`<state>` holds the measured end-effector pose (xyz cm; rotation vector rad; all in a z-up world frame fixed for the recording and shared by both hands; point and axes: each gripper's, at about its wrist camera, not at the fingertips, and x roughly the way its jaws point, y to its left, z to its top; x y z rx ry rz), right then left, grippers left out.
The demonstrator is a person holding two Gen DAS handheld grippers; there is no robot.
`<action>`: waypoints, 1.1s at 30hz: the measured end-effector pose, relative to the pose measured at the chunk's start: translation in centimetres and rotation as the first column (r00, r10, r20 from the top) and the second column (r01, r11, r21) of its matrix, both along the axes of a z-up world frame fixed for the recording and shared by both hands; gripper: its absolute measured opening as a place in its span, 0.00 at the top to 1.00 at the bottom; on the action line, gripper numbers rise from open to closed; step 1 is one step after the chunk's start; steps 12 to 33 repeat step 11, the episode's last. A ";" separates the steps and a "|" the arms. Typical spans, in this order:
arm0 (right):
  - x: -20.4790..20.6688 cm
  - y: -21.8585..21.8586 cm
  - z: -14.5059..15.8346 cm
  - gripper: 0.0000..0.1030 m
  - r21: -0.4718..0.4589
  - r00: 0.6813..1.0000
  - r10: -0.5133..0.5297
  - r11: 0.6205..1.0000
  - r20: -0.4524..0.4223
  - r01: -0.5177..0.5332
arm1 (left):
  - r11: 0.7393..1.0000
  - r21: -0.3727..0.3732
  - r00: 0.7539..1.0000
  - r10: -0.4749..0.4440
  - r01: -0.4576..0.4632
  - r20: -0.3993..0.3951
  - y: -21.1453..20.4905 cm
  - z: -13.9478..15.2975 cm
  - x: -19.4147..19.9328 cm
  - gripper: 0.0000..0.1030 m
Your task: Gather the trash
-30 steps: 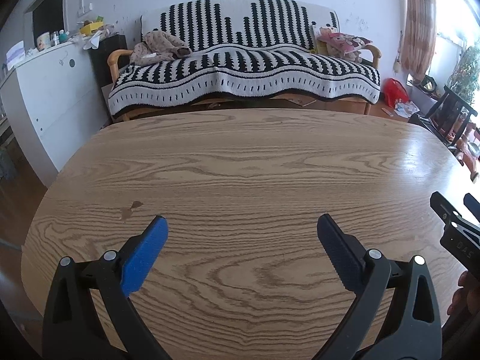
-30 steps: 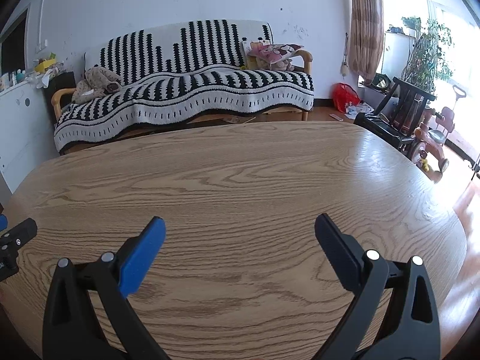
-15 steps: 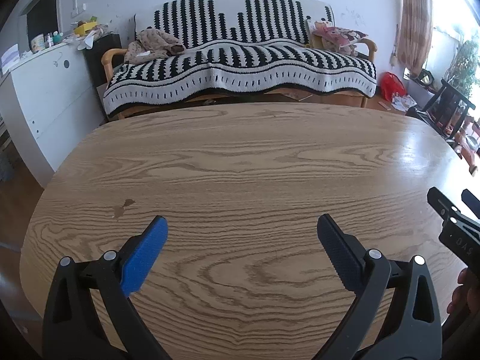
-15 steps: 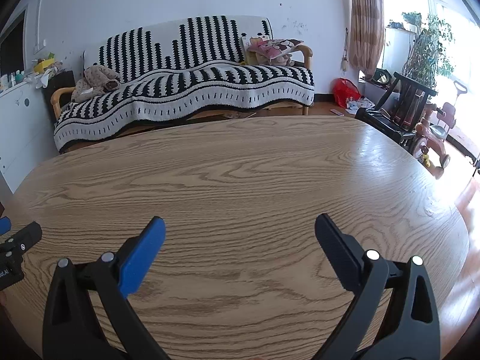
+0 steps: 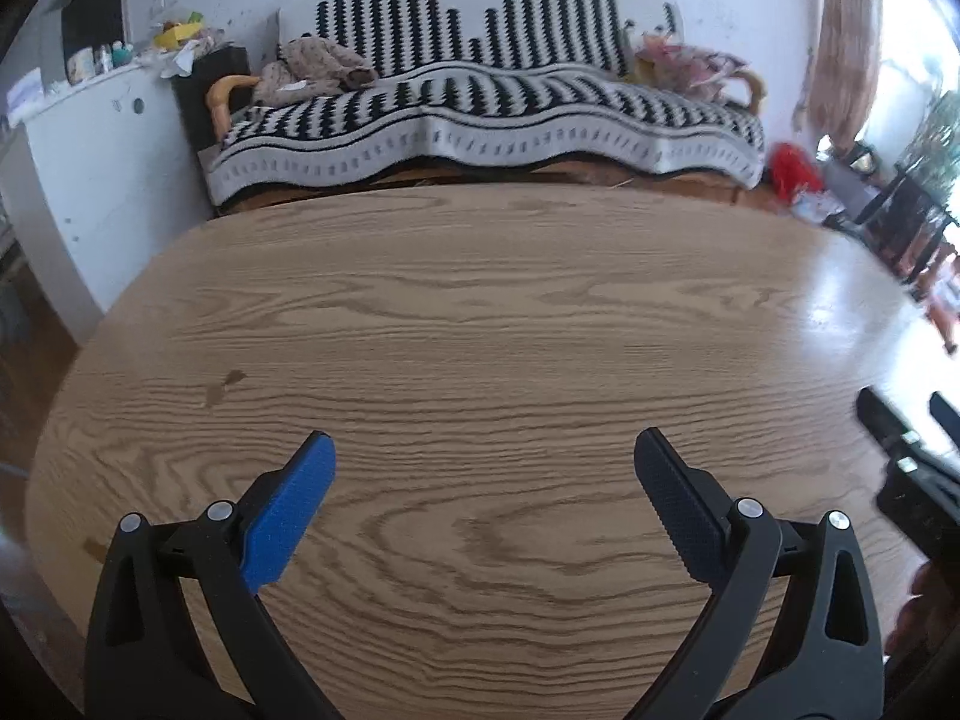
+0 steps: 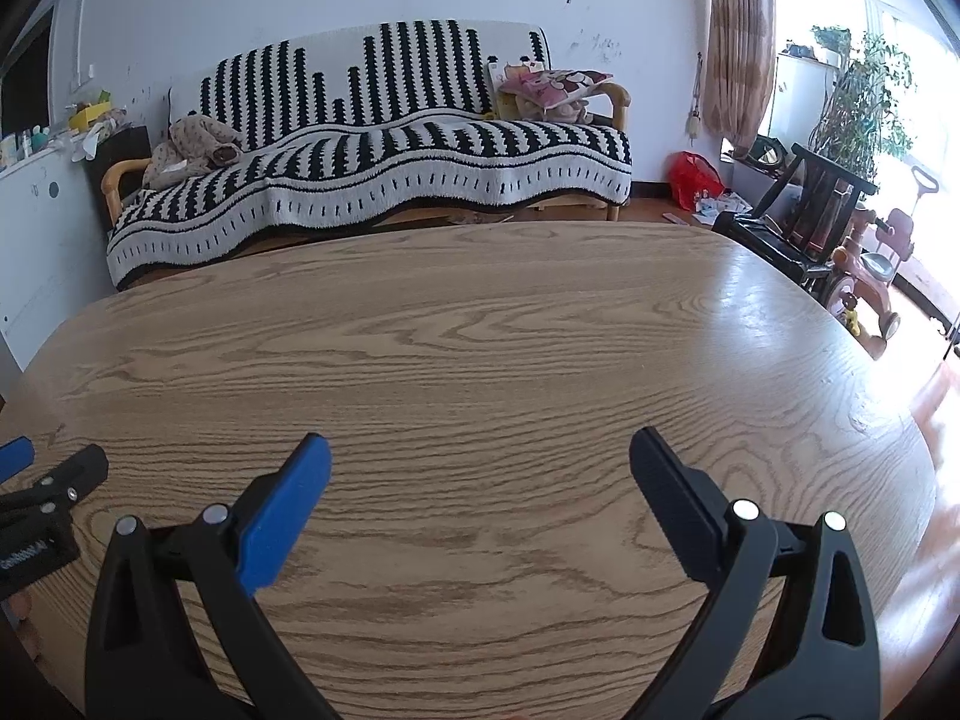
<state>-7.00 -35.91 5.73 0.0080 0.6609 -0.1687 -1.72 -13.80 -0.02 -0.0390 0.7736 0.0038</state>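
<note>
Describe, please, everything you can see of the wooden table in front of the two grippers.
The table is a rounded oval top of light oak-look wood with bold wavy grain and a glossy sheen at its right side. A small dark mark sits on its left part. Nothing visibly rests on it; the open left gripper and right gripper hover above.

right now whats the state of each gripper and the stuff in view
left gripper: open, holding nothing
right gripper: open, holding nothing
wooden table: bare wood in view, small dark stain
sofa: draped with striped blanket

table (image 6: 480, 330) front | sofa (image 6: 372, 180) behind | chair (image 6: 804, 222) right
</note>
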 end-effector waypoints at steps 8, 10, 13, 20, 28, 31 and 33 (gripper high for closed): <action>1.2 -0.6 -0.9 0.07 0.034 0.999 0.006 0.999 -0.046 -0.004 | 0.998 0.065 0.999 -0.017 0.018 -0.028 -0.4 -1.8 1.7 0.06; 1.5 -0.6 -1.6 0.07 0.039 0.997 0.005 0.999 -0.074 -0.002 | 0.999 0.040 0.998 -0.013 0.015 -0.056 0.0 -2.4 2.3 0.06; 1.5 -0.6 -1.6 0.07 0.039 0.997 0.005 0.999 -0.074 -0.002 | 1.000 0.010 0.997 -0.009 0.010 -0.073 0.3 -2.6 2.5 0.06; 1.5 -0.6 -1.6 0.07 0.039 0.997 0.005 0.999 -0.074 -0.002 | 1.000 0.010 0.997 -0.009 0.010 -0.073 0.3 -2.6 2.5 0.06; 1.5 -0.6 -1.6 0.07 0.039 0.997 0.005 0.999 -0.074 -0.002 | 1.000 0.010 0.997 -0.009 0.010 -0.073 0.3 -2.6 2.5 0.06; 1.5 -0.6 -1.6 0.07 0.039 0.997 0.005 0.999 -0.074 -0.002 | 1.000 0.010 0.997 -0.009 0.010 -0.073 0.3 -2.6 2.5 0.06; 1.5 -0.6 -1.6 0.07 0.039 0.997 0.005 0.999 -0.074 -0.002 | 1.000 0.010 0.997 -0.009 0.010 -0.073 0.3 -2.6 2.5 0.06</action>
